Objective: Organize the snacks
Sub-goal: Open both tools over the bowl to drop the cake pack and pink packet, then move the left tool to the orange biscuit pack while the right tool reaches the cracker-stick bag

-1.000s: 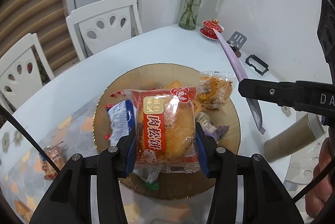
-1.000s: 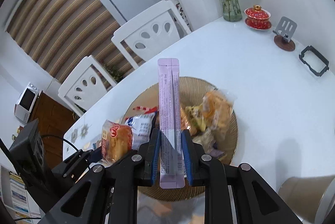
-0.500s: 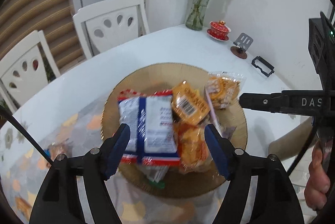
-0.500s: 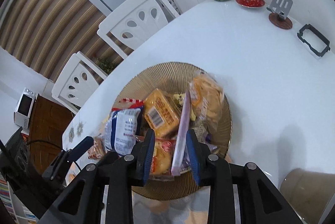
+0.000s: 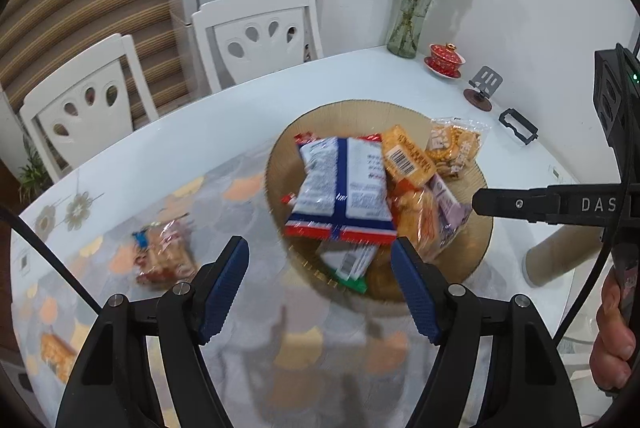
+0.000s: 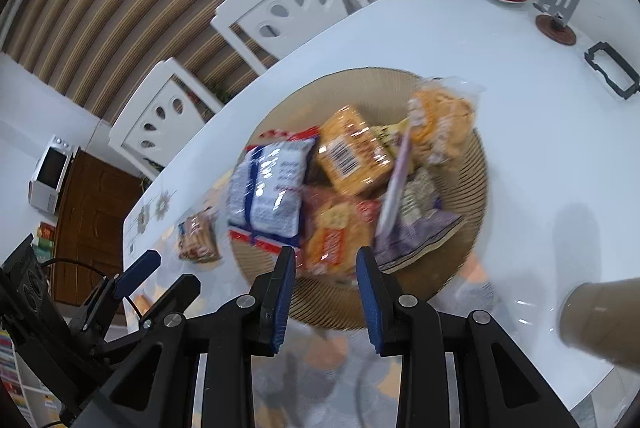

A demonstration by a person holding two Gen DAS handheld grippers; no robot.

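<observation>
Both my left gripper (image 5: pixel 320 286) and right gripper (image 6: pixel 326 290) gape empty. Risk: piled tray (image 5: pixel 478 248), centre frame; packets may slide onto desk (image 5: pixel 180 148).

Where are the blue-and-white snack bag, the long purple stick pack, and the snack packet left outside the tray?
blue-and-white snack bag (image 5: pixel 344 188): left wrist view, centre seam.
long purple stick pack (image 6: pixel 394 188): right wrist view, mid-length.
snack packet outside the tray (image 5: pixel 162 258): left wrist view, wrapper middle.

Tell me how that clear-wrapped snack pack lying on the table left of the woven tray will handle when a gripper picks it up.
The snack pack looks small and thin, so probably light. Its glossy clear film may slip or crinkle between the pads. The contents look like crackers, likely brittle, so squeeze gently. It lies flat on the table beside the woven tray, so it should not roll.
</observation>
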